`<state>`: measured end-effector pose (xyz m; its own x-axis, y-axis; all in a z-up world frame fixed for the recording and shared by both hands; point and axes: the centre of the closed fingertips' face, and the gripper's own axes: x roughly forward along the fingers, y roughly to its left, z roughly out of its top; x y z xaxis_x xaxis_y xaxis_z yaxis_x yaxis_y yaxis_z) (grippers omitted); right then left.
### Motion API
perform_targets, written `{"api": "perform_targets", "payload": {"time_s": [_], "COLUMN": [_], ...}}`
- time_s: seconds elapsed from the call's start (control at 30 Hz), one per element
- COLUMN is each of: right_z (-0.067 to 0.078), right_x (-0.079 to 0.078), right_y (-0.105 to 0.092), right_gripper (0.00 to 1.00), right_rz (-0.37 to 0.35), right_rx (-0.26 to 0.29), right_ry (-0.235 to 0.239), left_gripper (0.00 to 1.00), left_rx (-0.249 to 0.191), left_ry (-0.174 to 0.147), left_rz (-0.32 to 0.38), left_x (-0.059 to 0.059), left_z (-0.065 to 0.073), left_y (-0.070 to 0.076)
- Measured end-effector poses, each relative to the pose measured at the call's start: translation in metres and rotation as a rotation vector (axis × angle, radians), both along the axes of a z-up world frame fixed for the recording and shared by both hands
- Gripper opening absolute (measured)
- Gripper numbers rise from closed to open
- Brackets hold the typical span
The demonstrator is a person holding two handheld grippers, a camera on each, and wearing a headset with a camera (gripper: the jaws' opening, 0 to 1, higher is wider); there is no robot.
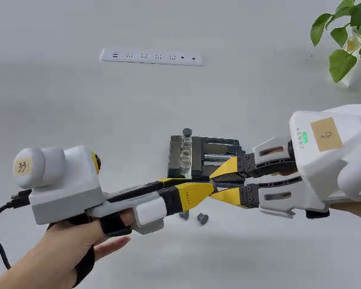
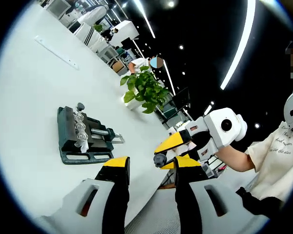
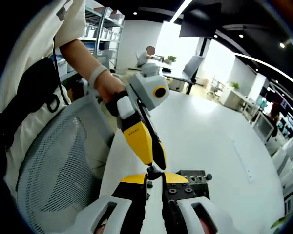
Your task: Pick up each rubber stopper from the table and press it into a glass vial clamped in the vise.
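Observation:
A dark vise (image 1: 200,158) on the white table clamps a row of glass vials (image 1: 185,154); one vial at the far end carries a dark rubber stopper (image 1: 187,132). Two loose stoppers (image 1: 202,218) lie in front of the vise. Above them the two grippers meet tip to tip. My right gripper (image 3: 154,179) is shut on a small dark stopper (image 3: 154,172). In the left gripper view that held stopper (image 2: 159,159) hangs between the spread jaws of my left gripper (image 2: 150,163), which is open. The vise (image 2: 68,141) sits to the left there.
A white power strip (image 1: 150,57) lies at the back of the table. A potted plant (image 1: 349,36) stands at the back right corner. A mesh chair (image 3: 58,161) is beside the table's near edge.

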<state>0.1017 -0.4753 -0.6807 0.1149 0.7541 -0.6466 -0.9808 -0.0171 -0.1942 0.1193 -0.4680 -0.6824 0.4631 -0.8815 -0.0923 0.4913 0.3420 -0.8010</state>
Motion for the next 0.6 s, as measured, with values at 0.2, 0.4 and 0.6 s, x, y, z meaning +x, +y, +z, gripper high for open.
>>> {"api": "perform_targets", "payload": {"time_s": [0.2,0.4,0.6], "right_z": [0.005,0.010,0.010], "right_x": [-0.001,-0.005,-0.010], "right_y": [0.000,0.001,0.001], "right_gripper": [0.06,0.06,0.06], "right_rz": [-0.023,-0.038,-0.039], "right_rx": [0.021,0.042,0.050], "right_ry": [-0.014,-0.024,-0.028], "left_gripper": [0.31,0.29,0.27], "left_rx": [-0.011,-0.036,-0.061], "left_ry": [0.007,0.011,0.033], "left_rz": [-0.012,-0.009,-0.015], "left_x": [-0.004,-0.007,-0.012], "left_z": [0.003,0.008,0.008], "left_y": [-0.003,-0.004,-0.005]}}
